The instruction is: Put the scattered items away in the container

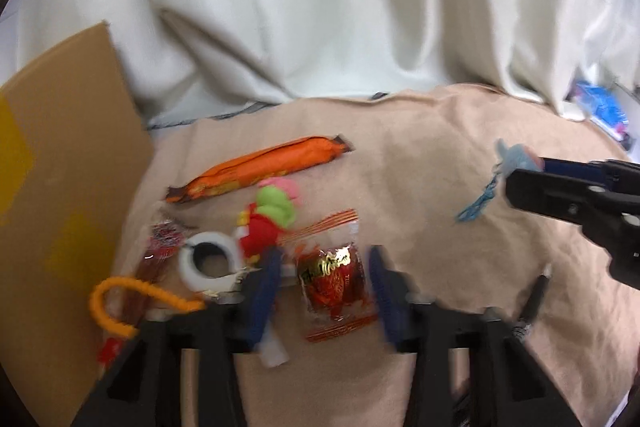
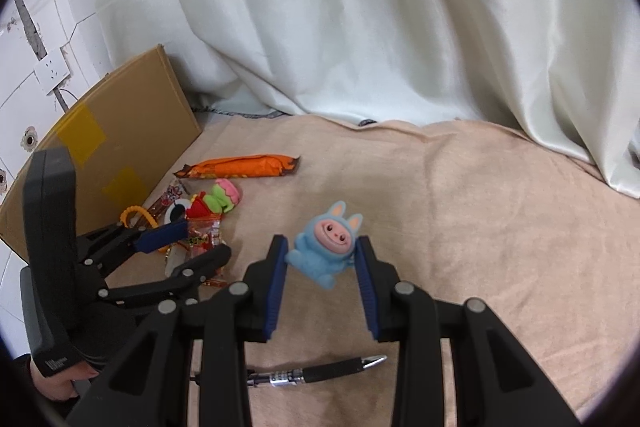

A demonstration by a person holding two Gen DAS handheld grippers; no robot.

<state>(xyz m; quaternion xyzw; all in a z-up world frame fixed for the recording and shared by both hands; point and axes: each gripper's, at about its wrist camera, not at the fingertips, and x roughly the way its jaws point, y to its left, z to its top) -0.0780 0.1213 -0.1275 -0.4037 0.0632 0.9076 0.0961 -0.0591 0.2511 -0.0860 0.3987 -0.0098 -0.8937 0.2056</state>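
- On the beige blanket (image 2: 460, 211), the loose things are lying in one cluster near the cardboard box (image 2: 120, 147): one orange snack bar (image 2: 240, 166), one red-and-green plush toy (image 2: 214, 203), one roll of white tape (image 1: 208, 261), one orange bead string (image 1: 120, 303), one red foil sachet (image 1: 334, 277) and one dark patterned packet (image 1: 160, 247).
- One black pen (image 2: 320, 373) is lying apart, just beneath the right gripper (image 2: 322, 251).
- One blue bunny figure (image 2: 326, 247) is sitting between the right gripper's jaws, both blue pads pressing its sides.
- The left gripper (image 1: 324, 263) is hovering with its jaws spread on either side of the red foil sachet, not pressing it.
- The blanket is covering the worktop; white curtains (image 2: 360, 27) are hanging behind it, and a tiled wall with a socket (image 2: 50, 71) is standing at the left.
- The cardboard box, patched with two yellow tape pieces, is leaning by the wall; its opening is not showing.
- The left wrist view is smearing, so the sachet's print is unreadable, and some blue objects (image 1: 600, 103) at its right edge are hard to identify.
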